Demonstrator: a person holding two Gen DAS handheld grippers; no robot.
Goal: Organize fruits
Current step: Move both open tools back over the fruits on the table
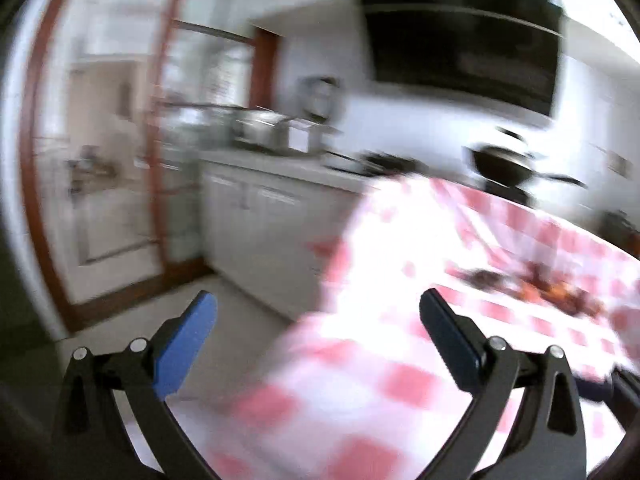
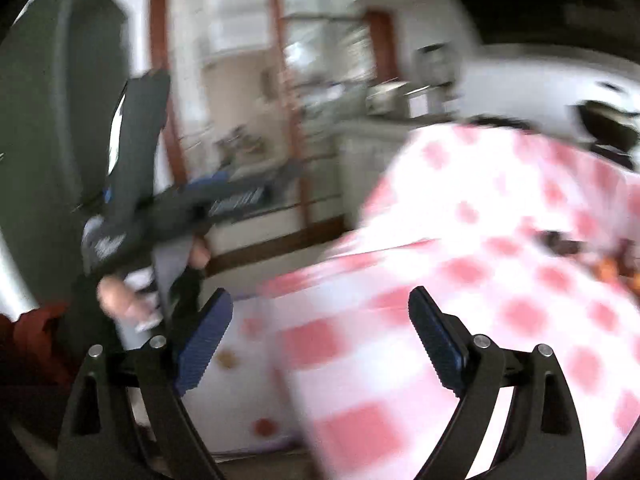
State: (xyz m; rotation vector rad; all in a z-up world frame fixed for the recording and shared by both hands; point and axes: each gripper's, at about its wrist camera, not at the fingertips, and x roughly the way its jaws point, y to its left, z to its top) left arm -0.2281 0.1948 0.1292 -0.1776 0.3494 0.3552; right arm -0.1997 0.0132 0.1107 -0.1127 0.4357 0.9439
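Left wrist view, badly smeared. Left gripper spread wide, blue pads apart, nothing between them. Beyond the fingers, a red-and-white checked tablecloth draped over the table's near corner. Far right on that cloth, a dark, orange-flecked heap of fruit, too blurred to name. Behind: white kitchen cabinets, a steel pot on the counter, a black wok on the stove, a black range hood above, a brown-framed glass door at left.

Right wrist view, equally smeared. Right gripper also wide open, empty. Checked cloth filling the right half, fruit heap only a dark-orange smudge at the right edge. At left, the other gripper held up in a person's hand, well apart from the cloth. Below, a white sheet near the floor with 2 small round spots on it, one red, one tan; cannot tell whether fruit.
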